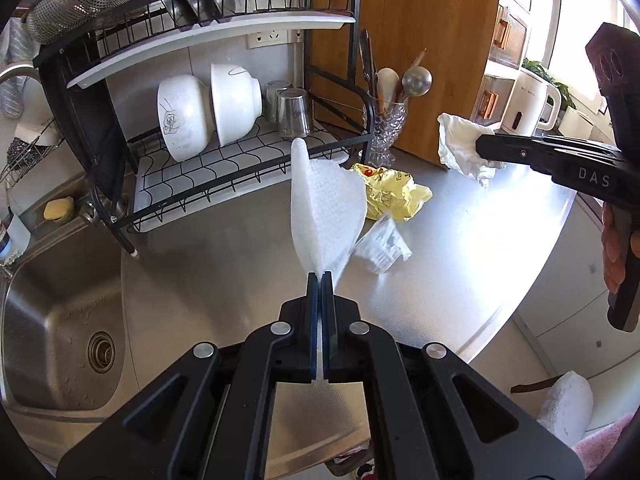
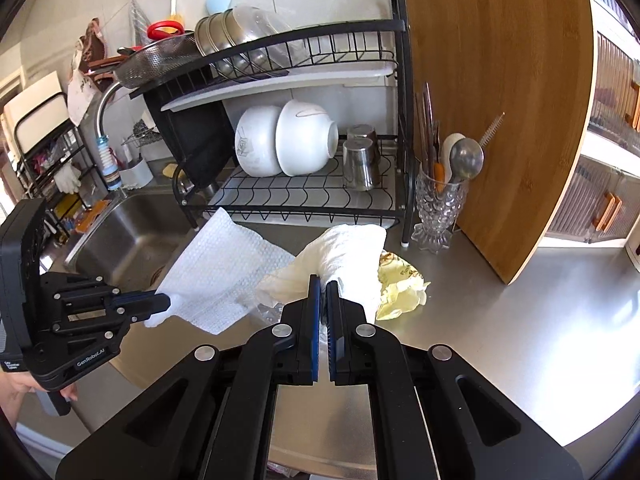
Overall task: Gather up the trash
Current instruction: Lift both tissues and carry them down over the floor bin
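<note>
Nearest, the left gripper (image 1: 320, 276) is clenched on a white foam sheet (image 1: 324, 208) held above the counter (image 1: 460, 280); the right gripper (image 2: 323, 280) grasps a crumpled tissue (image 2: 348, 256); a yellow wrapper (image 1: 392, 196) lies beyond, near the dish rack (image 1: 224, 168).

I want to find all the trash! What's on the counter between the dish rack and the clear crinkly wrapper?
A crumpled yellow wrapper lies between the dish rack and the clear wrapper, seen in the left wrist view.

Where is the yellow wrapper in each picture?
Left wrist view: the yellow wrapper lies on the counter just right of centre, behind the foam sheet.
Right wrist view: the wrapper lies right of centre, partly hidden by the tissue.
Shared landmark: the glass utensil holder stands just behind it.
</note>
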